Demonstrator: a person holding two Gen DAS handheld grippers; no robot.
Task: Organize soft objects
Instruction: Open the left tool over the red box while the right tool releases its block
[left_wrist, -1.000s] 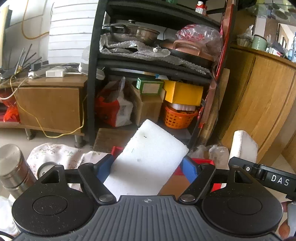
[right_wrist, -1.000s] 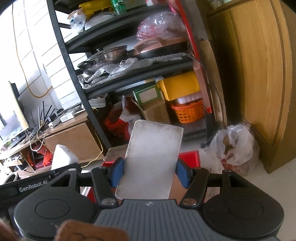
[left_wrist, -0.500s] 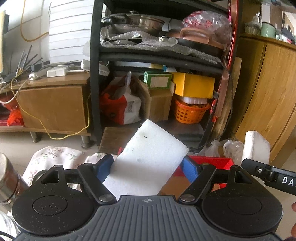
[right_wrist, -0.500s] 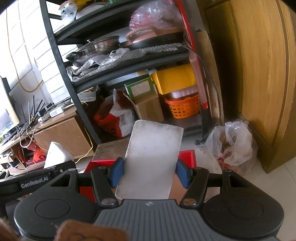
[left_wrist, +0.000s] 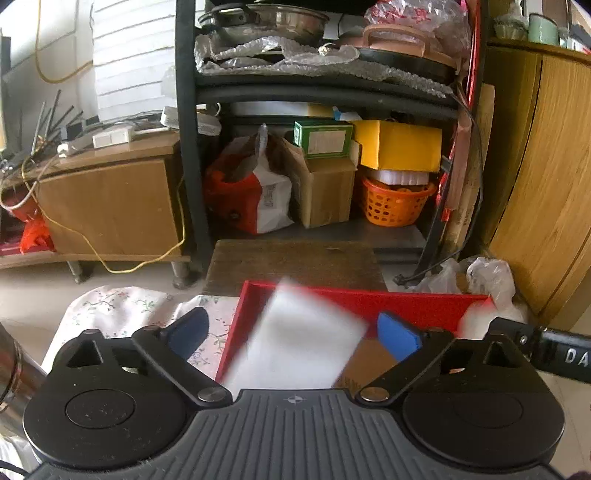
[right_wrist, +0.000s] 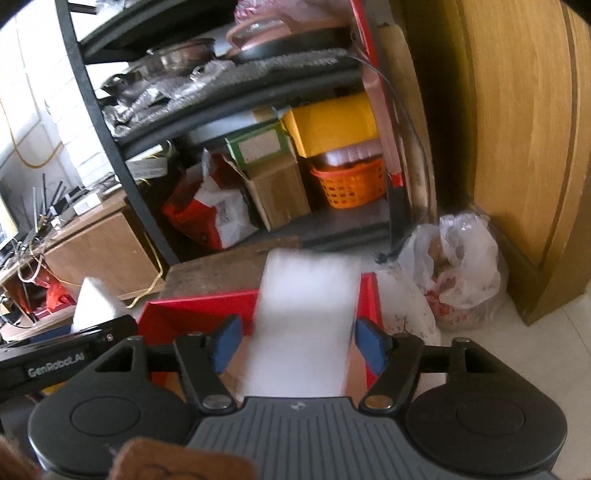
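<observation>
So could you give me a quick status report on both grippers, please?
Left gripper open, white foam block blurred between its pads. Right gripper open, second foam block likewise. Red tray beneath. Nothing blocking.

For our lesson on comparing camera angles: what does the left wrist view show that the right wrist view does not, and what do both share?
Only the left wrist view shows the floral cloth beside the red tray and a steel flask at the left edge.

Only the right wrist view shows a brown soft object at the bottom edge.

Both show the orange basket, the yellow box, and a blurred white foam block between open jaws: the left hand-held gripper and the right hand-held gripper.
</observation>
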